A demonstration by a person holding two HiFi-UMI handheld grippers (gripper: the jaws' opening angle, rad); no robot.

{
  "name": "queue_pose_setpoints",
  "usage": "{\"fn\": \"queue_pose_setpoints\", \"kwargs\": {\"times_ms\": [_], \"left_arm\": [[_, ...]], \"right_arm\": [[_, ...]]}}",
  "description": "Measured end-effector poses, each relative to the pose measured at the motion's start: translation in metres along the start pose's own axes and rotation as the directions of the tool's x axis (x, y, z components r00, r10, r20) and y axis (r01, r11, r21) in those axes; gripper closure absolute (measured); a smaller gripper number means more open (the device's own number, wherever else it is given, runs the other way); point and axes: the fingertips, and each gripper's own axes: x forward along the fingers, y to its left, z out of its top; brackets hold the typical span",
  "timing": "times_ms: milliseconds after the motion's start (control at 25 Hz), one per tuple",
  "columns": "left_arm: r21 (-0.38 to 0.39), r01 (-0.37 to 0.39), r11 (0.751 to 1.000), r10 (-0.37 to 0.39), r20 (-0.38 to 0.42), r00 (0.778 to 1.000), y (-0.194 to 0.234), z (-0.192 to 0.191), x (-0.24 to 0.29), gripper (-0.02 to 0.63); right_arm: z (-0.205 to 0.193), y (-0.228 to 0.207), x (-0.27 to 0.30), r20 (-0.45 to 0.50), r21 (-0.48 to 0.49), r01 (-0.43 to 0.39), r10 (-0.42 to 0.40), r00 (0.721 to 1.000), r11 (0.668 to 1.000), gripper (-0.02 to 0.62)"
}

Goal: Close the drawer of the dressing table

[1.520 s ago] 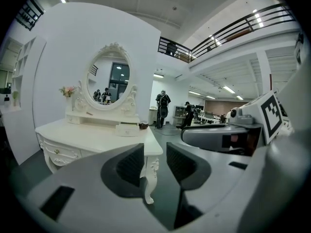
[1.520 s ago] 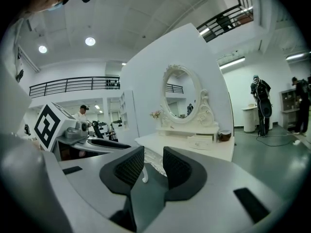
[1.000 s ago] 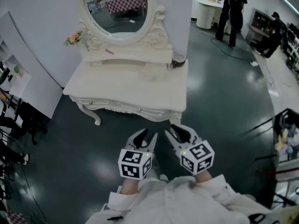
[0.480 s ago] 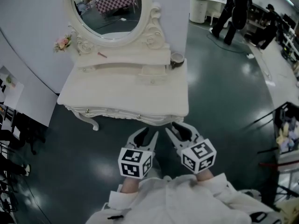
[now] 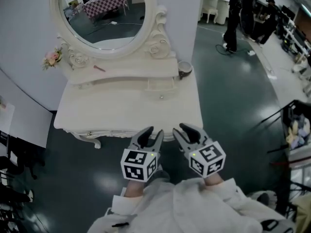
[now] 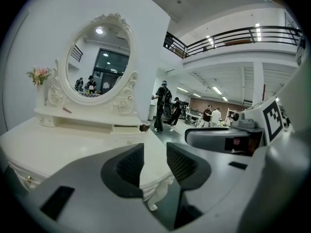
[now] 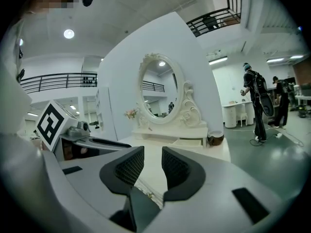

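**Jutting drawer on the counter's back tier, both claws open**

The drawer (image 5: 160, 84) sits in the low shelf tier under the mirror (image 5: 102, 13), right of the middle. It stands a little forward of the shelf front. Its long axis runs left to right along the shelf, and its face points toward the person, over the counter (image 5: 116, 111). A cup (image 5: 184, 69) stands near it at the shelf's right end. A flower sprig (image 5: 52, 57) is well apart from it at the left.

The counter top between the drawer and the near edge is bare. A wall closes off the back and left, and dark floor (image 5: 238, 110) lies open to the right.

The left claw (image 5: 151, 131) and right claw (image 5: 181, 129) hang side by side at the near edge. Each has its jaws apart and nothing between them.
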Motion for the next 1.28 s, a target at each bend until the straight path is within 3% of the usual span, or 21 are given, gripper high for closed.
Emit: {"fn": "queue_pose_setpoints", "kwargs": {"times_ms": [520, 800, 1280], "left_arm": [[0.048, 0.106, 0.993, -0.107, 0.006, 0.994, 0.085, 0.038, 0.039, 0.480], [0.032, 0.160, 0.987, -0.159, -0.028, 0.987, 0.092, 0.027, 0.053, 0.480], [-0.002, 0.188, 0.982, -0.188, -0.084, 0.979, 0.093, 0.007, 0.063, 0.480]], "right_arm": [[0.025, -0.007, 0.094, 0.023, 0.012, 0.094, -0.094, 0.995, 0.996, 0.489], [0.014, -0.016, 0.107, 0.001, 0.030, 0.136, -0.136, 0.991, 0.990, 0.489], [-0.005, -0.023, 0.105, -0.082, 0.054, 0.177, -0.172, 0.982, 0.983, 0.489]]}}
